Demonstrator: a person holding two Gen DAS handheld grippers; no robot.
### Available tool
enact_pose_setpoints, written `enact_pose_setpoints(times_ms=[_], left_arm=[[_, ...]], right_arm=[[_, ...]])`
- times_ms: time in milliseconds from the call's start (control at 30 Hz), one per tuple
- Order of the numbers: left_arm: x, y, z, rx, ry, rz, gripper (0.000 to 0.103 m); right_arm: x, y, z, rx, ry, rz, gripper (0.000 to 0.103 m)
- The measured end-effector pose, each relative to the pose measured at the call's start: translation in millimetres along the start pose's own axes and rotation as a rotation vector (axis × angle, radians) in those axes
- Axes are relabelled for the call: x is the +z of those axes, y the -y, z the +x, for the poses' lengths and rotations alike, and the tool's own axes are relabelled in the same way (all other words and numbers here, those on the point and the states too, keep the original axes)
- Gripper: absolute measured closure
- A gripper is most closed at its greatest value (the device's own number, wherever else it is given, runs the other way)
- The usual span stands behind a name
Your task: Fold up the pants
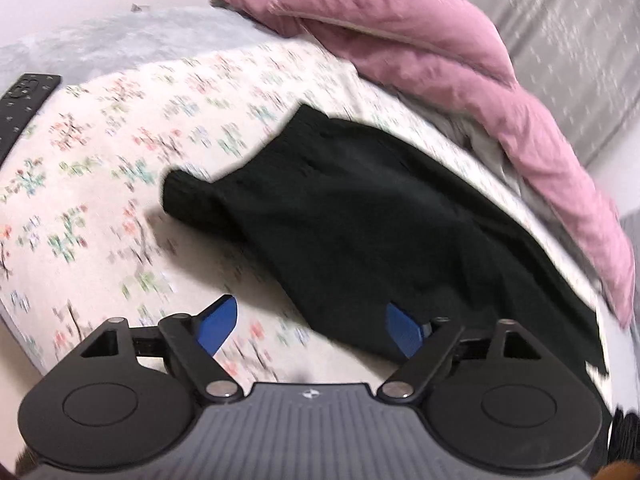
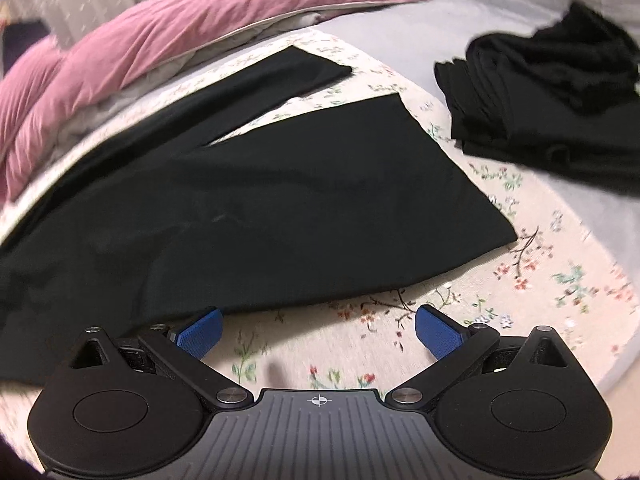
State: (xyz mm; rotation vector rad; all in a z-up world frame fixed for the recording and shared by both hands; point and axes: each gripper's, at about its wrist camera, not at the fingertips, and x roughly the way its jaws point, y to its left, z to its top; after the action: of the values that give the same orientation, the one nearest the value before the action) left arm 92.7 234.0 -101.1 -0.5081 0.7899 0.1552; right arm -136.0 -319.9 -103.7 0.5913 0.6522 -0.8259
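On a floral bedspread [image 2: 520,280], black pants [image 2: 280,200] lie unfolded, legs splayed toward 12 o'clock; left tongs [image 1: 316,328] and right tongs [image 2: 318,332] gape empty.

A floral bedsheet [image 1: 120,168] is spread across the bed, and a pink duvet [image 1: 440,64] is bunched along its far edge. A black remote control [image 1: 20,100] is seen at one side. A pile of dark clothes [image 2: 552,92] is heaped apart — partly on grey bedding [image 2: 420,24].
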Motion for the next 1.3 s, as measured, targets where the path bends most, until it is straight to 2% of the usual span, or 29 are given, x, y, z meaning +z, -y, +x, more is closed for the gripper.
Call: enact_pose_setpoints(times_ms=[200,333,433,533,600,633,700,800,1000,1067,1100,1133,1167,1200,1233,1300], left_arm=[[22.3,-17.6,7.1,0.011,0.036,-0.111,0.005],[26.3,-21.7,6.0,0.0,0.052,-0.104,0.005],[28.3,-19.7,10.1,0.0,0.049,-0.093,0.005],[27.9,-20.1,10.7,-0.006,0.046,-0.092,0.005],[28.2,-19.8,10.9,-0.01,0.047,-0.088,0.005],[28.3,-19.9,11.0,-0.009,0.047,-0.087,0.005],[30.1,-21.9,11.4,-0.008,0.046,-0.094,0.005],[31.3,-27.8,8.1,-0.003,0.052,-0.107,0.005],[32.3,-43.1,3.8,0.002,0.059,-0.149,0.008],[32.1,-48.8,7.0,0.008,0.045,-0.18,0.012],[32.1,-51.3,10.2,0.013,0.032,-0.196,0.02],[32.1,-52.6,13.5,0.015,0.02,-0.204,0.034],[32.0,-53.9,16.5,0.022,0.008,-0.208,0.043],[31.9,-53.8,18.5,0.047,-0.001,-0.203,0.068],[31.2,-53.6,18.3,0.062,-0.002,-0.191,0.075],[29.7,-50.0,10.8,0.085,0.02,-0.147,0.076]], right_arm=[[5.0,22.8,16.7,0.059,0.0,0.154,0.004],[6.1,33.2,25.4,0.082,0.015,0.24,0.007],[11.1,39.3,27.2,0.089,0.045,0.293,0.015],[17.8,47.0,32.4,0.087,0.062,0.351,0.031],[22.6,51.5,35.1,0.081,0.075,0.379,0.055],[24.7,53.1,36.9,0.076,0.079,0.384,0.063],[27.3,56.2,41.5,0.043,0.074,0.398,0.093],[28.9,58.1,36.3,0.019,0.073,0.381,0.103],[44.4,60.1,13.5,-0.092,0.103,0.253,0.103],[49.5,62.4,8.8,-0.152,0.116,0.209,0.103],[51.2,63.5,9.1,-0.171,0.116,0.193,0.103],[52.1,64.7,8.9,-0.184,0.111,0.179,0.103],[52.8,66.5,9.7,-0.19,0.101,0.167,0.103],[52.9,67.4,10.3,-0.196,0.092,0.155,0.103],[52.5,67.7,10.3,-0.207,0.087,0.138,0.103],[52.9,65.7,10.9,-0.248,0.079,0.086,0.103]])
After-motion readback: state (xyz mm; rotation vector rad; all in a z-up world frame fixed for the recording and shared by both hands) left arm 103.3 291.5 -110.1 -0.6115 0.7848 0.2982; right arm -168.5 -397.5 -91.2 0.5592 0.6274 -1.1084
